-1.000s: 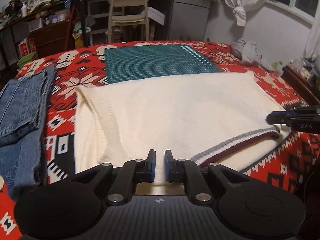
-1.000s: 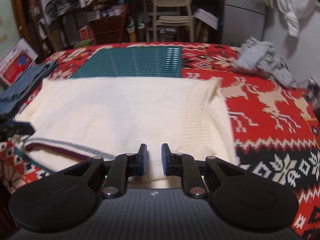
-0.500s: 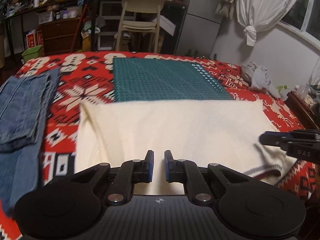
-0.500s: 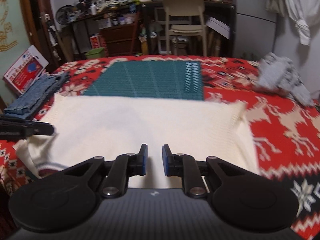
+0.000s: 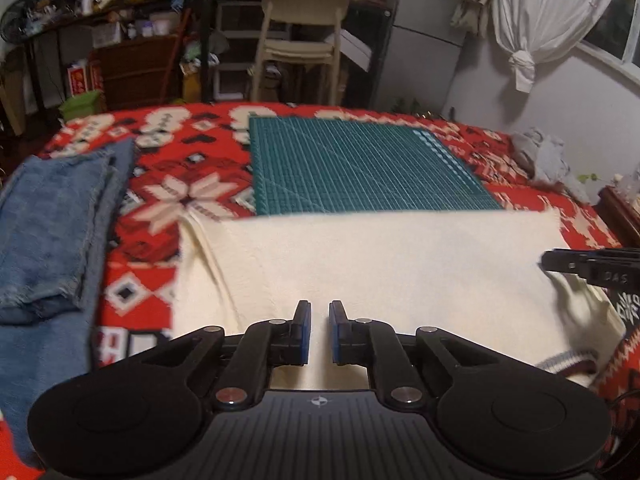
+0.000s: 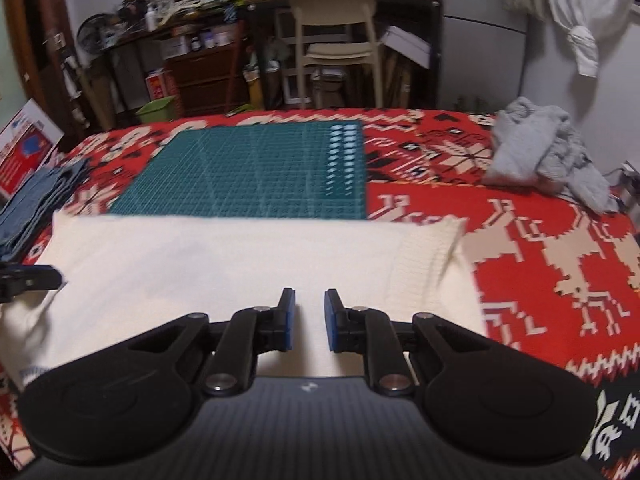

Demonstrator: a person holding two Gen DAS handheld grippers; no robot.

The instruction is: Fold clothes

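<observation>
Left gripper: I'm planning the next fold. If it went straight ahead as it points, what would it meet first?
Probably the cream sweater spread right ahead of the left gripper, before the green cutting mat; its height above the cloth is unclear.

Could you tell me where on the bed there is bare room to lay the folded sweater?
The green cutting mat beyond the cream knit sweater is bare, as is the red patterned blanket between sweater and crumpled grey garment. The side with folded blue jeans is crowded.

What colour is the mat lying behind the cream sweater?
Teal green with a fine pale grid; the cutting mat shows best in the left wrist view, beyond the sweater.
</observation>
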